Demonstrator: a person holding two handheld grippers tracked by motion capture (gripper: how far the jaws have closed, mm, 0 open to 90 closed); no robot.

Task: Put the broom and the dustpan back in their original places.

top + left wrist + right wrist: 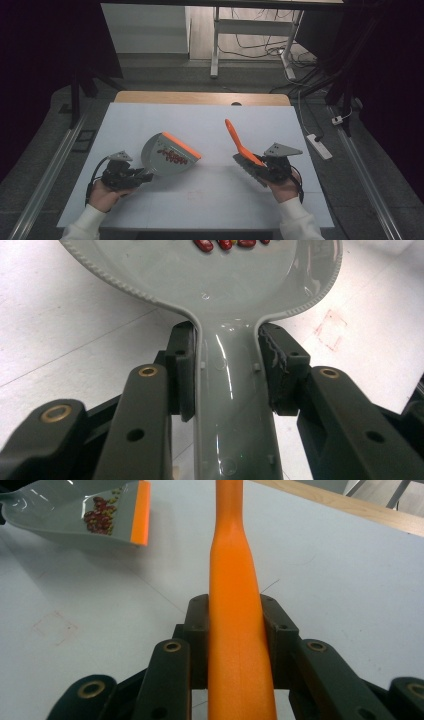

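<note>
My left tool [131, 175] grips the dustpan [170, 155] handle; right of the dustpan, my right tool [264, 169] clamps the brush [239, 145] (handle pointing away).

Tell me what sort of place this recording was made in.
Probably a lab or test workshop set up for recording, not a home. A white-covered table stands on grey floor between metal rails, with loose cables and a power strip behind it, and dark curtains at the sides.
</note>
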